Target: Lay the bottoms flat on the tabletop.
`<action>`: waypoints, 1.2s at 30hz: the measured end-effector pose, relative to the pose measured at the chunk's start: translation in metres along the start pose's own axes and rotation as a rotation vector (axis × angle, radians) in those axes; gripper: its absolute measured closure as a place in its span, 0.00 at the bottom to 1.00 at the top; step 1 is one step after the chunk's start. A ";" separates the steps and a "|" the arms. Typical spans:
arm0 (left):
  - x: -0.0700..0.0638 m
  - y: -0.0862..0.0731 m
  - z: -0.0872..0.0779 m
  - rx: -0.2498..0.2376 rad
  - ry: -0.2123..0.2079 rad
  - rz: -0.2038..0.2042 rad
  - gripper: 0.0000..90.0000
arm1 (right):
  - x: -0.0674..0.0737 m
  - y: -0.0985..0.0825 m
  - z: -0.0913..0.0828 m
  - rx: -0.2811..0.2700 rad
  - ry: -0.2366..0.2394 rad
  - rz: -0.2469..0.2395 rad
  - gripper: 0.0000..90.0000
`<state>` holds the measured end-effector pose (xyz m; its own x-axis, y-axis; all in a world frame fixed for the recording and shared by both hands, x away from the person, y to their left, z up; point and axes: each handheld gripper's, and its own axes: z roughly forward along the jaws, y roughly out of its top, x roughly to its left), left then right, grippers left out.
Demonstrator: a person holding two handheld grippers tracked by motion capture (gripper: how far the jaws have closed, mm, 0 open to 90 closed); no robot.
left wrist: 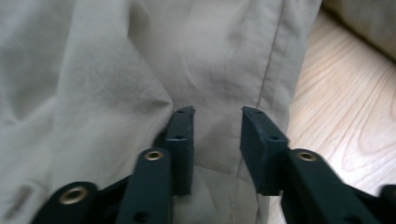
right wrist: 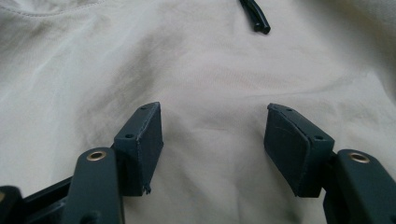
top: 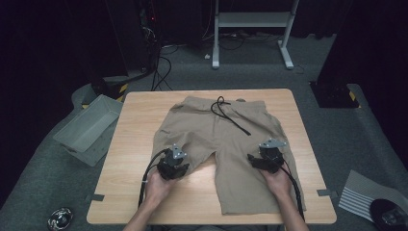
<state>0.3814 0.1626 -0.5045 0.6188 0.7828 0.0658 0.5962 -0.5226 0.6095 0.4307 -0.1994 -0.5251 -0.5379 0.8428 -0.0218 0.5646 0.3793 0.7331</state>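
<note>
Where shorts (top: pixel 226 144) hide tabletop, left gripper (left wrist: pixel 217 126) half-open, right gripper (right wrist: pixel 215 126) wide, both empty.

The light wooden tabletop (top: pixel 144 144) stands on a grey carpet floor (top: pixel 337 130). A grey plastic bin (top: pixel 89 127) lies beside it, a white metal frame (top: pixel 252 21) behind, in dark surroundings.

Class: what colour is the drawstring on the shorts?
Black drawstring, clearest in the high view.

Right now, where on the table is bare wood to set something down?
Bare wood lies left of the shorts along the table's left edge, and in the near strip between the shorts' legs. The right tongs side is crowded: cloth runs almost to the edge.
</note>
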 end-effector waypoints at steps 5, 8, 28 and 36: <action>-0.007 -0.002 0.001 0.018 -0.043 0.018 0.97 | 0.000 0.000 0.000 0.000 0.000 0.000 0.41; -0.014 0.000 0.001 0.024 -0.067 0.047 1.00 | 0.000 0.000 0.000 0.000 -0.001 0.000 0.41; -0.027 0.022 0.004 -0.058 -0.013 0.044 0.63 | 0.000 0.000 0.000 0.002 -0.002 0.000 0.41; -0.016 0.011 0.013 -0.017 -0.036 -0.006 0.72 | 0.000 0.000 0.000 0.001 -0.002 0.000 0.41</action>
<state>0.3846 0.1397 -0.5091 0.6335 0.7730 0.0339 0.5914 -0.5120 0.6229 0.4306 -0.1995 -0.5251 -0.5364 0.8436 -0.0229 0.5655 0.3794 0.7323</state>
